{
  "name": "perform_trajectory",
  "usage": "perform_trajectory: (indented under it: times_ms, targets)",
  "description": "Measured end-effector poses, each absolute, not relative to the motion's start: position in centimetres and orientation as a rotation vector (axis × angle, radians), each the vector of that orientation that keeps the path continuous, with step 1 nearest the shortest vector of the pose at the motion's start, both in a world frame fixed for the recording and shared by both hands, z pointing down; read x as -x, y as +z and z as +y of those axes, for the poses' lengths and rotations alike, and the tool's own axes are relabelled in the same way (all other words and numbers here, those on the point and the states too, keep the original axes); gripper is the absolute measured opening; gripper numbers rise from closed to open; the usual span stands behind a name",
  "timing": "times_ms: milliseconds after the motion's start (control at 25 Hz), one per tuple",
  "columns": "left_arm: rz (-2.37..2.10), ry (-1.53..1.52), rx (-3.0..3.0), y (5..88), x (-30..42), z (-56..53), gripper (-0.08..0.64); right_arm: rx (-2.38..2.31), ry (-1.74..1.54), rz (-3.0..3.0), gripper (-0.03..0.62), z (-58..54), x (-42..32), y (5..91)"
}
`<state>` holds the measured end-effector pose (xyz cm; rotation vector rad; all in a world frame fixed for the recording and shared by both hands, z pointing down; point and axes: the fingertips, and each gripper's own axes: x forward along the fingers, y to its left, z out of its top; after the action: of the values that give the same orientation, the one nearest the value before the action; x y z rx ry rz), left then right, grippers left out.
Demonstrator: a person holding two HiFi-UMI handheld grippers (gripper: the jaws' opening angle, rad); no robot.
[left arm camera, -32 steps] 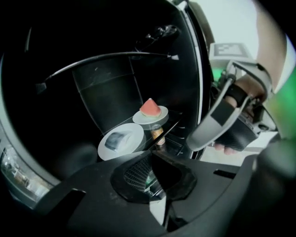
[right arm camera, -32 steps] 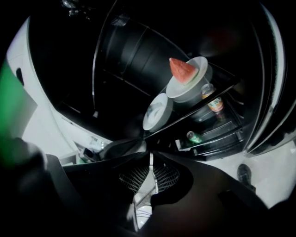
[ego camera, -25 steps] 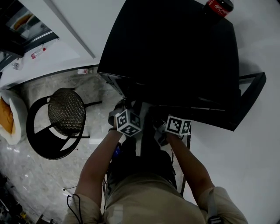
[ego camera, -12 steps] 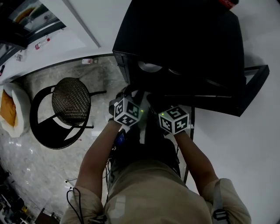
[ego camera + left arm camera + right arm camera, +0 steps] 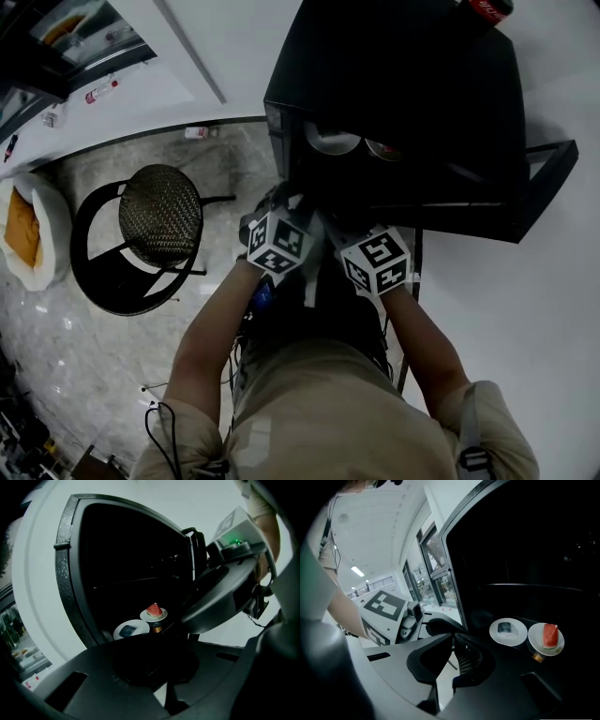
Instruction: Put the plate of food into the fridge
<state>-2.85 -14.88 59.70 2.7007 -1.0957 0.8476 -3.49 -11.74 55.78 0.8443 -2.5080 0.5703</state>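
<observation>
The left gripper (image 5: 157,667) and the right gripper (image 5: 453,641) are side by side, both clenched on nothing, in front of the open black fridge (image 5: 412,84). Inside, on a shelf, a plate (image 5: 534,641) with a watermelon slice (image 5: 551,634) sits just beside a second plate (image 5: 497,632) holding a dark piece.

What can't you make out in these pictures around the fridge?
Upper inside of the fridge: both gripper views, too dark.
Food on the left plate: right gripper view, a dark patch, too small.
The bottle on the fridge: head view, cut off by the top edge.
</observation>
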Motion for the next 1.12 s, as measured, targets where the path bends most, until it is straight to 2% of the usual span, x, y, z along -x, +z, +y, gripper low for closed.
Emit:
perform_trajectory:
  times_ms: [520, 720, 1120]
  targets:
    - [-1.181, 0.793, -2.704, 56.8, 4.5, -13.8, 0.009, -0.927, 0.511, -2.527, 0.032, -10.6, 3.1, 53.3]
    - [-1.21, 0.756, -2.726, 54.9, 4.6, -13.4, 0.009, -0.979, 0.58, -2.55, 0.029, -10.3, 2.3, 51.6]
    - [-1.24, 0.656, -2.822, 50.3, 4.0, -12.4, 0.009, -0.976, 0.389, -2.535, 0.029, -8.9, 2.2, 49.2]
